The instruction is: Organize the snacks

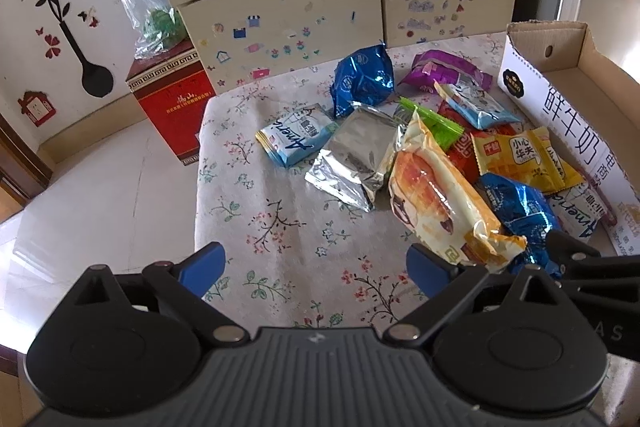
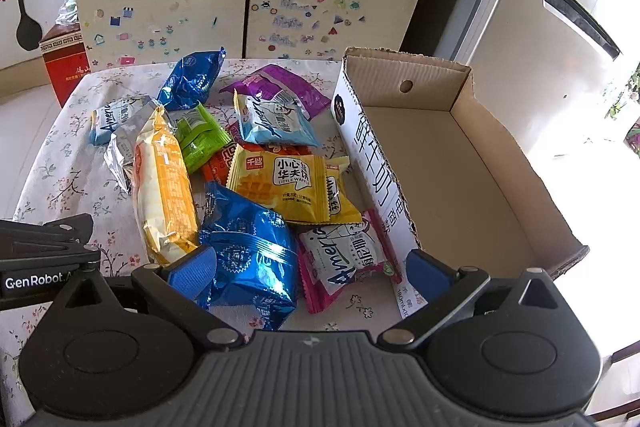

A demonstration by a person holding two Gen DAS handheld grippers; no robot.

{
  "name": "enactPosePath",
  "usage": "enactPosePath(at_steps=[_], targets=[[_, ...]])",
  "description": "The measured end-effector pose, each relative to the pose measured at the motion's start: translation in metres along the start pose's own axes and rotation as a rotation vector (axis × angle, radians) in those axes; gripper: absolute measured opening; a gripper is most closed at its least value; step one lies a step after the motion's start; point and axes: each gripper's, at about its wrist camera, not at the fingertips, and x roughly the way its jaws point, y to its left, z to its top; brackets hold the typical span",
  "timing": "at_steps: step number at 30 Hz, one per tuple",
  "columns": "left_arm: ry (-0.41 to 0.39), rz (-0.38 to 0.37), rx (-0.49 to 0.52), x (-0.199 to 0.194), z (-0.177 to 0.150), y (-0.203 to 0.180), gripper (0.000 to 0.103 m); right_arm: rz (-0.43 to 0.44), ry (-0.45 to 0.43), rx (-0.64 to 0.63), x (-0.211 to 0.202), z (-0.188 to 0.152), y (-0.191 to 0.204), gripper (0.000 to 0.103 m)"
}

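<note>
**On the flowered counter, both tongs are spreading over the snack pile**

Nearest the right tongs (image 2: 308,277), a shiny blue packet (image 2: 248,255) is lying between the spread fingers, its left edge touching the left blue pad, with a pink-backed white packet (image 2: 348,259) just beside it toward the right pad. Neither is being pinched. The left tongs (image 1: 316,267) are also hanging wide apart over bare cloth, holding nothing; the tip of a long orange-and-cream bread packet (image 1: 440,203) is brushing the right pad.

For a clean pick, I am judging that the right tongs should be closing across the blue packet's puffed middle rather than its crimped end, since foil is likely to be slipping, and lifting straight up so the overlapping neighbours are not being dragged along.

Farther in, a yellow waffle packet (image 2: 288,187), a green packet (image 2: 200,139) and a silver foil packet (image 1: 356,155) are overlapping, with a second blue packet (image 2: 192,79) and a purple packet (image 2: 280,87) lying at the back.

The open cardboard box (image 2: 460,167) is standing to the right, touching the pile, its floor bare and its near white wall rising as the lip to be clearing. Open cloth is lying to the left; the counter (image 1: 248,211) is dropping off there to the floor, and a cupboard (image 2: 240,15) is closing the far side.
</note>
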Motion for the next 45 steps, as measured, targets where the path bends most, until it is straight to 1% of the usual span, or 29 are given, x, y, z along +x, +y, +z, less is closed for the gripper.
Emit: enactPosePath(at_steps=[6,17,24,27,31,34,37,41,45], targets=[[0.021,-0.031,-0.02,0.001,0.0,0.001,0.097,0.033,-0.004,0.0,-0.003,-0.001,-0.003,0.103],[0.027,-0.071,-0.034,0.0,0.001,-0.001,0.097,0.124,-0.003,0.042,-0.005,-0.003,-0.016,0.103],[0.026,-0.098,-0.031,0.001,0.002,-0.007,0.098,0.161,-0.009,0.056,-0.007,-0.007,-0.026,0.103],[0.029,-0.131,-0.05,0.001,0.004,-0.007,0.099,0.194,-0.027,0.091,-0.011,-0.005,-0.036,0.103],[0.026,-0.135,-0.094,0.002,0.009,-0.001,0.099,0.247,-0.048,0.189,-0.015,-0.004,-0.059,0.103],[0.029,-0.142,-0.131,0.005,0.012,0.004,0.1,0.3,-0.039,0.287,-0.014,-0.005,-0.079,0.103],[0.037,-0.142,-0.151,0.009,0.013,0.005,0.1,0.333,-0.029,0.353,-0.012,-0.007,-0.089,0.103],[0.031,-0.159,-0.157,0.013,0.017,-0.002,0.1,0.348,-0.033,0.379,-0.013,-0.009,-0.093,0.1],[0.03,-0.211,-0.193,0.02,0.024,-0.011,0.1,0.361,-0.039,0.375,-0.014,-0.008,-0.091,0.096]])
